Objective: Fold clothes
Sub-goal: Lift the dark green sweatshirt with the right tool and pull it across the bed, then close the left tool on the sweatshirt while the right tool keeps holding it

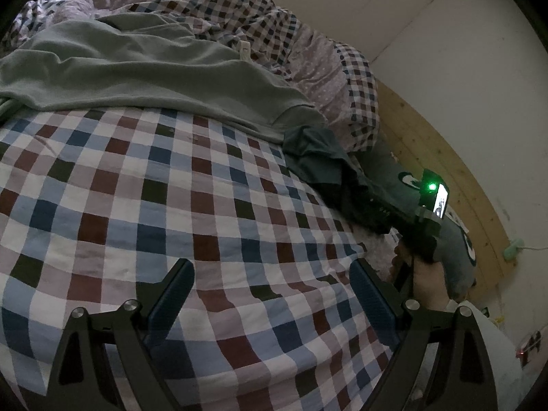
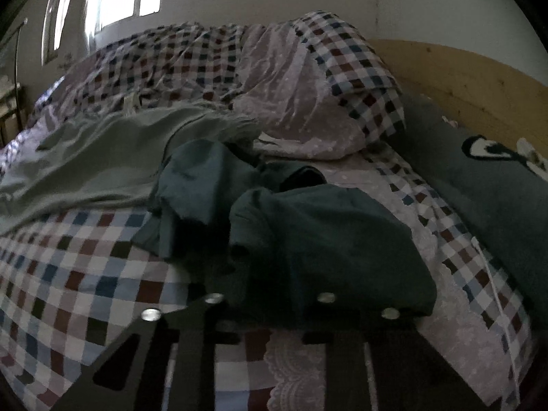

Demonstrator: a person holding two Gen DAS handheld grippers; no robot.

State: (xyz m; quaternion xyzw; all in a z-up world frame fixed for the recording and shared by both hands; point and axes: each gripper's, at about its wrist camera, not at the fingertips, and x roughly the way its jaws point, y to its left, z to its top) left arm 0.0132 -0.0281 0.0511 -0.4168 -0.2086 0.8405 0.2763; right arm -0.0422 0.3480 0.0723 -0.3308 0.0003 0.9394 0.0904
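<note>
Left gripper [image 1: 270, 294] hovers over checked bedspread [image 1: 137, 205], jaws spread wide, nothing between them. Right gripper [image 1: 370, 205] near bed's right side, fingers buried in dark green garment [image 2: 325, 233]; jaws' state cannot tell. Pale green garment [image 1: 137, 68] lies spread farther up bed, touching dark one. Wooden headboard [image 2: 462, 68] behind.

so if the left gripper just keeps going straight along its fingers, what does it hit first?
Most likely the checked bedsheet: the left gripper is open and empty, its fingers angled over bare sheet. Beyond that lies the light green garment. Depth is unclear in the fisheye view, so height above the sheet is uncertain.
</note>
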